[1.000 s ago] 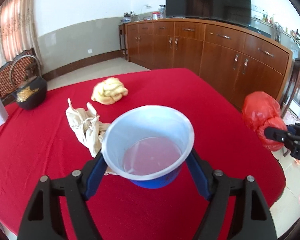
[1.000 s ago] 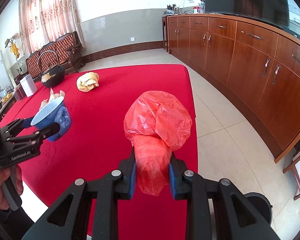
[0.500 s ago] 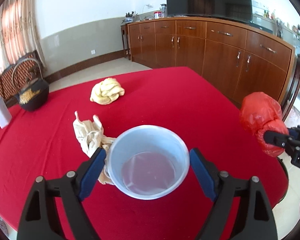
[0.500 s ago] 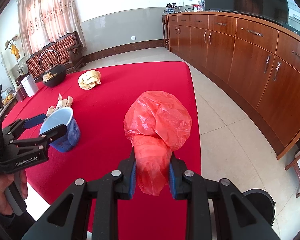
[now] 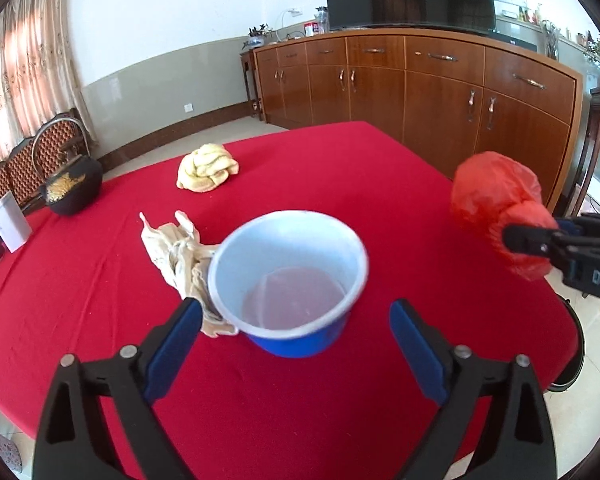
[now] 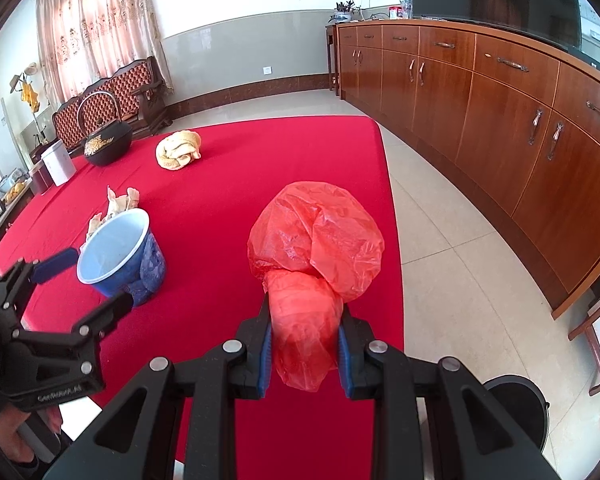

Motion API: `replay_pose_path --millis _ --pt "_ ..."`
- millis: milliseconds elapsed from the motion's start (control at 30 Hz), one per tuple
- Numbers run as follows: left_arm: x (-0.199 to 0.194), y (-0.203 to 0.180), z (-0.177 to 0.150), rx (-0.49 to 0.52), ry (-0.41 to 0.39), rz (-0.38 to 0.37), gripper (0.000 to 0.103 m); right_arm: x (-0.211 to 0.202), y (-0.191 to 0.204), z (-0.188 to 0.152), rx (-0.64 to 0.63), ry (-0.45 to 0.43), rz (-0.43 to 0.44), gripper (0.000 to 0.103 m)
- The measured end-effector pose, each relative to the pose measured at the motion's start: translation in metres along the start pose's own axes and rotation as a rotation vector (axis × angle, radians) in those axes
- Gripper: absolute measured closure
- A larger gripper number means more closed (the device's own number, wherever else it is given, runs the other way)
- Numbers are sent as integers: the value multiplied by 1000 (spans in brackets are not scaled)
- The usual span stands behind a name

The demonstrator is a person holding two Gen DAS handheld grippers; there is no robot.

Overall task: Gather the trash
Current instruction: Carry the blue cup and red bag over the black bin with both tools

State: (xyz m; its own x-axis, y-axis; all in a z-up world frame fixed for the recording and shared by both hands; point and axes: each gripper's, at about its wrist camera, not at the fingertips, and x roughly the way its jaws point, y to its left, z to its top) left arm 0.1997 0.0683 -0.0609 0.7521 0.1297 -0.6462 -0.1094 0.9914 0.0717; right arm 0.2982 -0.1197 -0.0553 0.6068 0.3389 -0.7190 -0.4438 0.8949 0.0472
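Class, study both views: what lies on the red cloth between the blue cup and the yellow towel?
The crumpled beige bag lies between the blue cup and the yellow towel, touching the cup; both views show it.

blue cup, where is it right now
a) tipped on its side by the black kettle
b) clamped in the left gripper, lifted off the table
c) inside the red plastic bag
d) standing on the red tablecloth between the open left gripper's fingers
d: the blue cup stands upright on the red tablecloth, and the left gripper has just been opening, its fingers clear of the cup's sides.
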Motion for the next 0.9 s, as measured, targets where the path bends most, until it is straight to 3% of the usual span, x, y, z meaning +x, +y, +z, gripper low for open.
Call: replay_pose_path --millis 133,300,400,633,900 --pt "27 20 17 -48 65 -80 2 1 4 0 -5 2 -2 75" --pt "12 33 26 -71 13 -40 1 -4 3 1 7 -15 -8 75" --pt "-14 17 14 -48 -44 -52 1 -5 -1 1 16 -24 -10 75" --pt "-10 -14 13 -36 -19 -117 2 -12 3 -2 24 -40 0 75" --pt "-25 4 0 -77 -64 -40 1 -14 -14 -6 42 -36 -8 75"
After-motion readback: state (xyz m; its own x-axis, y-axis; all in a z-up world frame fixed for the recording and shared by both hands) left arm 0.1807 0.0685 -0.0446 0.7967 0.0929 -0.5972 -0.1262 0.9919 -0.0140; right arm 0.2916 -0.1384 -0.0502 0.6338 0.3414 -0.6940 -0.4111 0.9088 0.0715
